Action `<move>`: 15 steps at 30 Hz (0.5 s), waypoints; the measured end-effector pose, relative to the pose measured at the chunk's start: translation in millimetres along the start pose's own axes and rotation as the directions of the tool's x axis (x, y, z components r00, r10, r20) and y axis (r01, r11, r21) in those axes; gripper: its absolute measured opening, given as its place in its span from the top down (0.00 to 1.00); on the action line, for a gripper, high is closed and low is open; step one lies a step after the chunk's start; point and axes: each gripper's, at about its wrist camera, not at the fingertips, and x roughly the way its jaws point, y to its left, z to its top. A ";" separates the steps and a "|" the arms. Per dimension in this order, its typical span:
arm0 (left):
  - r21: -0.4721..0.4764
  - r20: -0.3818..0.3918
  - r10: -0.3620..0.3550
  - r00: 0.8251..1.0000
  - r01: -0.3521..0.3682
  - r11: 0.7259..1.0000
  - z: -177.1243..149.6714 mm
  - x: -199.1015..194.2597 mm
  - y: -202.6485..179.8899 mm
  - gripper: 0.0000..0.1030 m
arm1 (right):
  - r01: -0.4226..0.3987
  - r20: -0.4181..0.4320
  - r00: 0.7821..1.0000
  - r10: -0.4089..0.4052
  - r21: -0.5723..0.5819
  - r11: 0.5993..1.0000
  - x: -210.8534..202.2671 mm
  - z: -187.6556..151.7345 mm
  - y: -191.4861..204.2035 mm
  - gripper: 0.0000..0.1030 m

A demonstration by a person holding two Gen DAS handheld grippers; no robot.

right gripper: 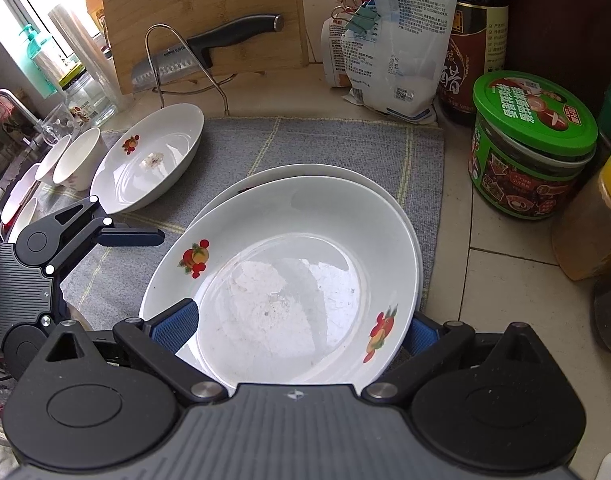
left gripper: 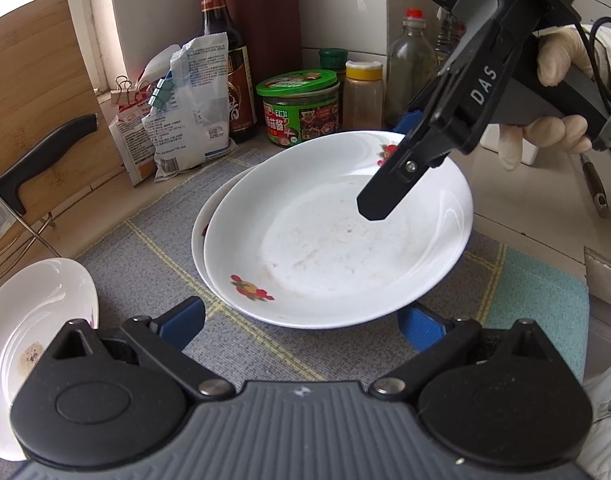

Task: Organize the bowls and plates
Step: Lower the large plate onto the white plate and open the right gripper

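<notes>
Left wrist view, from left to right: a lone plate (left gripper: 37, 312) lies at the mat's (left gripper: 145, 264) edge, my left gripper (left gripper: 301, 326) hangs with its fingers spread wide just short of the stacked plates, and my right gripper (left gripper: 389, 168) pinches the far rim of the top plate (left gripper: 329, 240). That top plate sits askew on the lower plate (left gripper: 199, 236), mid-mat, with two small bowls (right gripper: 71, 158) well off to the left.
</notes>
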 end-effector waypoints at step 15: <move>-0.020 0.012 0.016 1.000 -0.016 1.000 -1.5 -6.6 -3.2 0.01 | 0.074 -0.013 0.997 -0.075 -0.061 0.995 0.5 -5.9 11.7 0.00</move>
